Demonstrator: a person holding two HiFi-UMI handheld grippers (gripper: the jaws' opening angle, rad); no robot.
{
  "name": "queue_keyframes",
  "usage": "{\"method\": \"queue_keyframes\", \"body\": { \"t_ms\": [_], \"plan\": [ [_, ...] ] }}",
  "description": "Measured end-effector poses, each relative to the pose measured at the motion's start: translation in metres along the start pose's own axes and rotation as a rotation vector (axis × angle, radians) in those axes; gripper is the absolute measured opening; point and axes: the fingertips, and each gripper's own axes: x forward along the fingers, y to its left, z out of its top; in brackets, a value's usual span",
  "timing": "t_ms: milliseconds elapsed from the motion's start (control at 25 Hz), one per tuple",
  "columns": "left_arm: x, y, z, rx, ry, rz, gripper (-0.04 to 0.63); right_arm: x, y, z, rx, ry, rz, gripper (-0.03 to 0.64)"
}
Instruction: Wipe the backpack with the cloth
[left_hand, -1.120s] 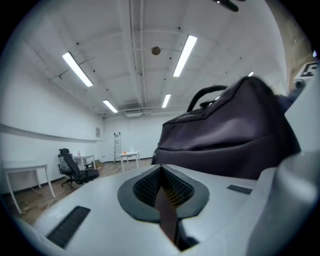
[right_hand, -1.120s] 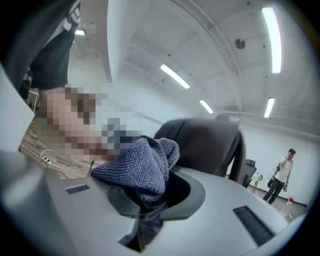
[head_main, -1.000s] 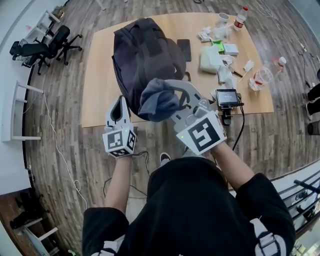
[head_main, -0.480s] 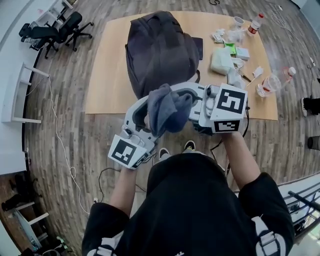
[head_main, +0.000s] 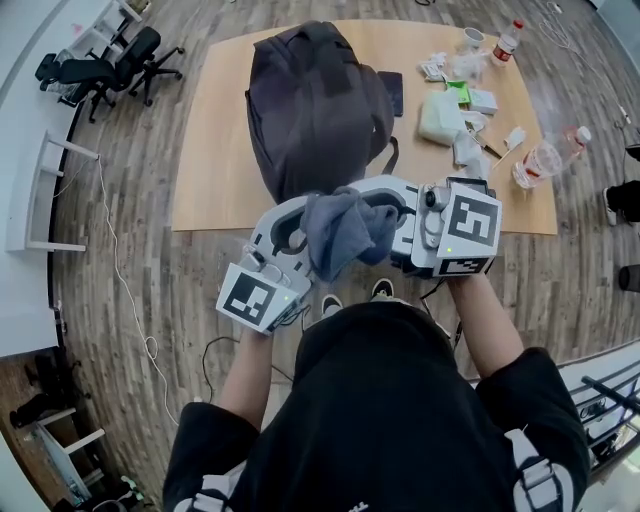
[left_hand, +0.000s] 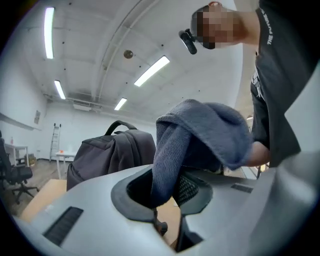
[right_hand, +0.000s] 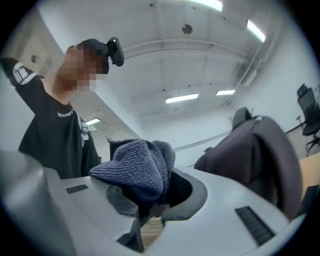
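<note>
The dark backpack (head_main: 315, 100) stands on the wooden table (head_main: 215, 190); it also shows in the left gripper view (left_hand: 110, 155) and the right gripper view (right_hand: 255, 155). A grey-blue cloth (head_main: 340, 235) hangs bunched in the air in front of the table, held from both sides. My left gripper (head_main: 298, 218) comes at it from the lower left; its jaws have just been closing and now pinch a fold of the cloth (left_hand: 200, 140). My right gripper (head_main: 368, 200) reaches in from the right, shut on the other part of the cloth (right_hand: 140, 167).
The table's right half carries a white pouch (head_main: 440, 118), a black phone (head_main: 390, 92), bottles (head_main: 508, 40), a cup (head_main: 473, 42) and small packets. Office chairs (head_main: 100, 65) stand at the far left, and a white cable (head_main: 120, 290) runs over the wooden floor.
The left gripper came up from the lower left to the cloth and its jaws closed on it. The right gripper rolled and shifted right with the cloth.
</note>
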Motion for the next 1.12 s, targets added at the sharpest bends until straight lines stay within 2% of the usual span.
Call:
{"method": "queue_keyframes", "body": {
  "t_ms": [120, 200, 280, 360, 400, 480, 640, 760, 880, 960, 1120],
  "plan": [
    [-0.005, 0.007, -0.010, -0.049, 0.008, 0.003, 0.122, -0.014, -0.025, 0.037, -0.129, -0.087, -0.166, 0.066],
    [-0.009, 0.009, -0.017, -0.071, 0.021, 0.028, 0.154, -0.030, -0.040, 0.065, -0.268, -0.132, -0.306, 0.066],
    [-0.014, 0.013, -0.021, -0.104, 0.014, 0.050, 0.163, -0.043, -0.062, 0.090, -0.445, -0.107, -0.503, 0.066],
    [-0.020, 0.018, -0.020, -0.129, 0.001, 0.070, 0.161, -0.042, -0.084, 0.092, -0.574, 0.000, -0.642, 0.066],
    [-0.022, 0.019, -0.020, -0.134, -0.006, 0.081, 0.161, -0.035, -0.090, 0.085, -0.620, 0.055, -0.661, 0.066],
    [-0.027, 0.022, -0.018, -0.134, -0.015, 0.105, 0.161, -0.017, -0.089, 0.069, -0.688, 0.127, -0.640, 0.066],
    [-0.033, 0.029, -0.013, -0.136, -0.038, 0.145, 0.156, 0.005, -0.080, 0.039, -0.660, 0.204, -0.602, 0.066],
    [-0.044, 0.036, -0.012, -0.146, -0.047, 0.202, 0.093, 0.011, -0.078, 0.026, -0.670, 0.222, -0.602, 0.063],
    [-0.059, 0.049, -0.018, -0.185, -0.042, 0.297, 0.033, 0.011, -0.075, 0.014, -0.664, 0.243, -0.611, 0.061],
    [-0.067, 0.054, -0.024, -0.209, -0.036, 0.343, 0.026, 0.012, -0.073, 0.008, -0.708, 0.280, -0.644, 0.061],
    [-0.077, 0.057, -0.033, -0.223, -0.021, 0.386, 0.025, 0.017, -0.070, 0.002, -0.868, 0.340, -0.729, 0.060]
  ]
}}
